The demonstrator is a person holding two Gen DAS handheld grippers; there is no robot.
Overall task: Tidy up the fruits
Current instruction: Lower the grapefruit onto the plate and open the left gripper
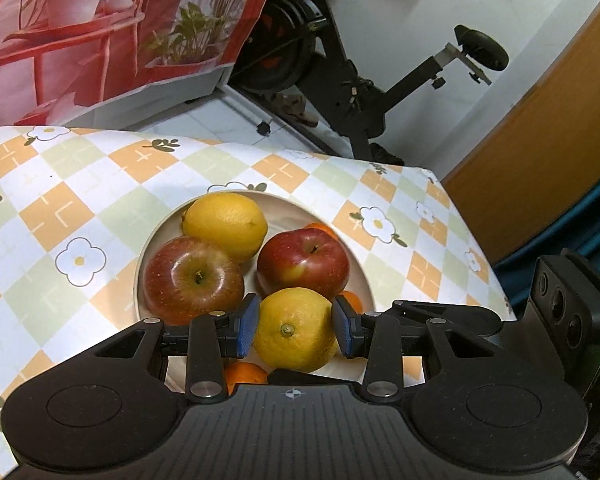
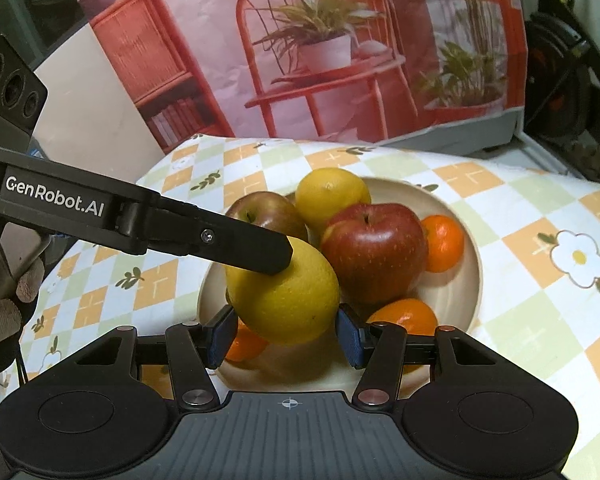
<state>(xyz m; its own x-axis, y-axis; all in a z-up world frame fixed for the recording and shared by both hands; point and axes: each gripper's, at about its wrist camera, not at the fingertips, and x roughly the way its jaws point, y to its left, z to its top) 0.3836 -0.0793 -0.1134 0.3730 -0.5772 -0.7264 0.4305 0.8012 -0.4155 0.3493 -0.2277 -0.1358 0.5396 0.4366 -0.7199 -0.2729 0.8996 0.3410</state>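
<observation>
Two grippers bracket one lemon point(image 2: 284, 296) in the bowl point(image 2: 466, 280) on the worktop point(image 1: 60, 216): my left gripper point(image 1: 294, 326) and right gripper point(image 2: 286, 334) both stand part-open around it, pads beside the rind, contact unclear.

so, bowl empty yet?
Not empty. The bowl holds red apples, lemons and oranges.

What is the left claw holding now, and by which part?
The left claw grips the nearest yellow citrus fruit across its middle, one pad on each side. The right claw flanks it too; grip unclear.
</observation>
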